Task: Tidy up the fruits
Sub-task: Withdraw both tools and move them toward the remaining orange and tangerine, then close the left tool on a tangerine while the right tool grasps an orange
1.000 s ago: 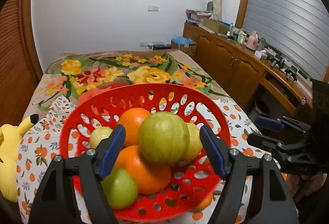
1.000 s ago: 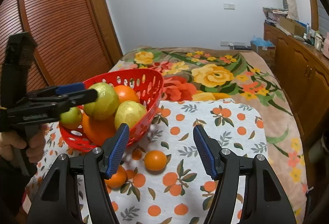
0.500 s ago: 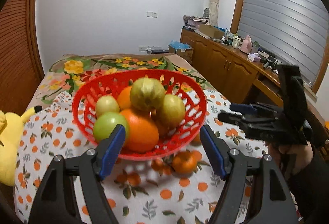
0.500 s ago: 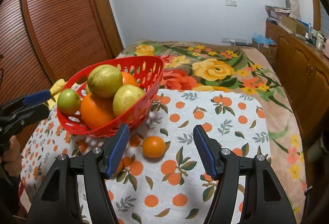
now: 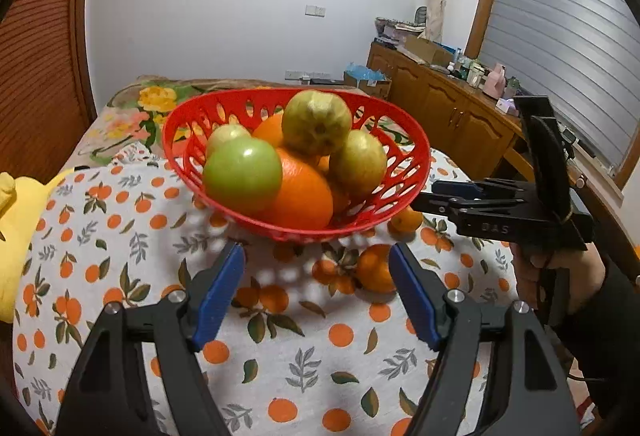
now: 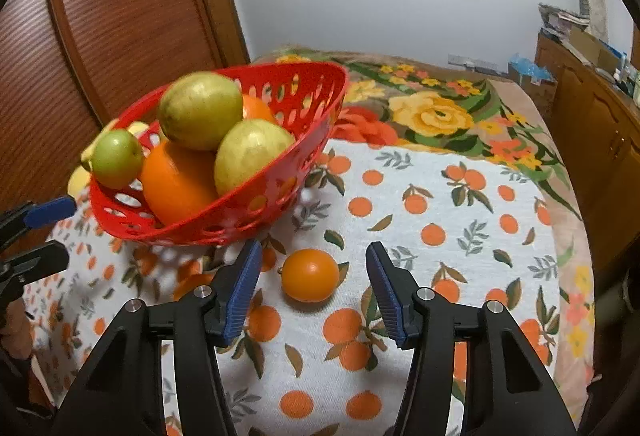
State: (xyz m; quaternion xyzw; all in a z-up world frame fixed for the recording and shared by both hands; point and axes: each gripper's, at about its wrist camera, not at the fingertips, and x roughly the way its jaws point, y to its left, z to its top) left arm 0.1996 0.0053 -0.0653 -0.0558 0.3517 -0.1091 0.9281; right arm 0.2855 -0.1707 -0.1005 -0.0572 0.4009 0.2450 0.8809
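Note:
A red slotted basket stands on the orange-print cloth, holding a green apple, a big orange and yellow-green fruits. My left gripper is open and empty just in front of the basket. Two small oranges lie loose on the cloth, one by its right fingertip and one at the basket's foot. In the right wrist view a small orange lies between the pads of my right gripper. Its jaws are closing, with gaps on both sides of the fruit. The basket sits up-left of it.
A yellow plush toy lies at the cloth's left edge. A flowered blanket covers the bed behind. A wooden cabinet with clutter runs along the right, and a slatted wooden door stands on the left. A hand holds the right gripper.
My left gripper has drawn back and down from around the basket's fruit to the cloth in front. My right gripper has sunk toward the small orange and its jaws have narrowed.

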